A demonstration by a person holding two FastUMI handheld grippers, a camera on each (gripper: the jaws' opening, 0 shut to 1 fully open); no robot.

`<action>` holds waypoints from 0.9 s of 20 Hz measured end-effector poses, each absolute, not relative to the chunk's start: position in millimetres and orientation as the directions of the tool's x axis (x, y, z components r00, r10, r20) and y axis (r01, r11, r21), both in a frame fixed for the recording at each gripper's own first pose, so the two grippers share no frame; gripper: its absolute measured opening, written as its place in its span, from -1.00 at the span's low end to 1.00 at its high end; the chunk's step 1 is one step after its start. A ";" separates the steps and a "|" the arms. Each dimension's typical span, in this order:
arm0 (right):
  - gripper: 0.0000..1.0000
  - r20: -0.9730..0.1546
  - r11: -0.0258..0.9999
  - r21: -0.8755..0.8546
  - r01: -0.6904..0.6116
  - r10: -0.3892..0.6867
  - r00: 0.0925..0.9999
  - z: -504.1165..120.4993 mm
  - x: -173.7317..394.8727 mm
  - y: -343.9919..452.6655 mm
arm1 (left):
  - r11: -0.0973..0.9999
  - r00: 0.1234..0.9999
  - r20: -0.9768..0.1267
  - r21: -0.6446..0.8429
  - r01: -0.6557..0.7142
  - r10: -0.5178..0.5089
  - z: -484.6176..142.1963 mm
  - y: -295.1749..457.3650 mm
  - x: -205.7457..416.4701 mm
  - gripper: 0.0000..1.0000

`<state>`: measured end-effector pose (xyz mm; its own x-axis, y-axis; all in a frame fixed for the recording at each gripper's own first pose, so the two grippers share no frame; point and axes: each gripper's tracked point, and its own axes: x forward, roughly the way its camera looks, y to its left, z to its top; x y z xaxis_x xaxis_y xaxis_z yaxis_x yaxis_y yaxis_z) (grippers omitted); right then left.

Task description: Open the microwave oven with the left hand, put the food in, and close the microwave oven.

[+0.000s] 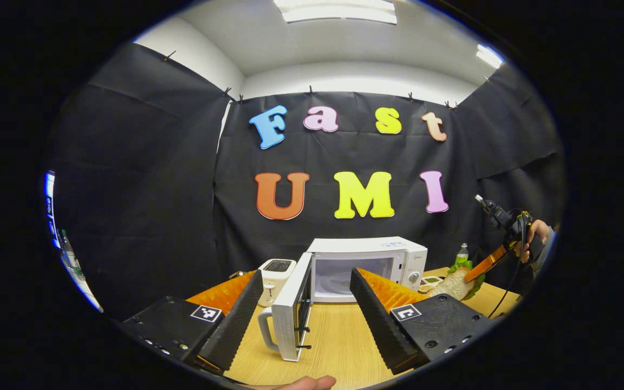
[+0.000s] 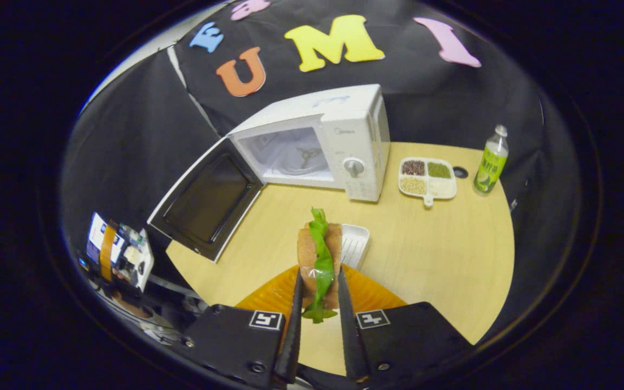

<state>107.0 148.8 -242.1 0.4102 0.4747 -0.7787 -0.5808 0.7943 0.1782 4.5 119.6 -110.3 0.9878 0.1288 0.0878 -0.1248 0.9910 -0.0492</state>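
Pinching the sandwich (image 2: 320, 260) between both fingers, the right gripper (image 2: 317, 303) is holding it above the table (image 2: 426, 260), with the microwave (image 2: 333, 146) ahead, its door (image 2: 206, 200) swung wide. The left gripper (image 1: 301, 309) is hanging open and empty, the door's handle (image 1: 265, 327) sitting between its spread fingers.

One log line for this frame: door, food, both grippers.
microwave door: open | sandwich: held above table, not yet inside | right gripper: shut on sandwich | left gripper: open, empty, facing door
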 end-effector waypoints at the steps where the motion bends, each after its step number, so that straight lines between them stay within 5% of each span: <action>1: -0.27 -0.771 0.790 0.124 -0.601 0.458 0.442 -238.9 103.2 155.3 | 0.992 0.988 0.087 -0.048 -0.121 0.124 -113.2 121.2 4.1 0.94; 3: -0.44 -0.749 0.787 0.033 -0.616 0.428 0.506 -231.2 96.3 171.7 | 0.991 0.989 0.082 -0.045 -0.123 0.127 -117.9 126.3 1.4 0.94; 4: -0.27 -0.733 0.782 -0.002 -0.623 0.423 0.533 -229.2 94.1 181.0 | 0.991 0.988 0.083 -0.050 -0.128 0.131 -118.8 130.0 1.2 0.94; 10: -0.28 -0.593 0.788 -0.055 -0.613 0.468 0.655 -228.9 107.4 253.5 | 0.983 0.984 0.078 -0.101 -0.152 0.160 -126.4 157.3 -7.9 0.93; 11: -0.43 -0.567 0.788 -0.038 -0.614 0.489 0.663 -231.5 111.1 266.6 | 0.981 0.982 0.074 -0.103 -0.164 0.172 -127.9 163.1 -8.9 0.92; 12: -0.28 -0.540 0.783 -0.024 -0.621 0.513 0.667 -234.5 116.2 281.0 | 0.979 0.981 0.072 -0.110 -0.172 0.181 -129.3 168.4 -9.3 0.91; 18: -0.27 -0.445 0.789 -0.021 -0.614 0.543 0.713 -265.8 149.0 338.6 | 0.964 0.977 0.060 -0.186 -0.189 0.203 -136.0 187.1 -10.0 0.91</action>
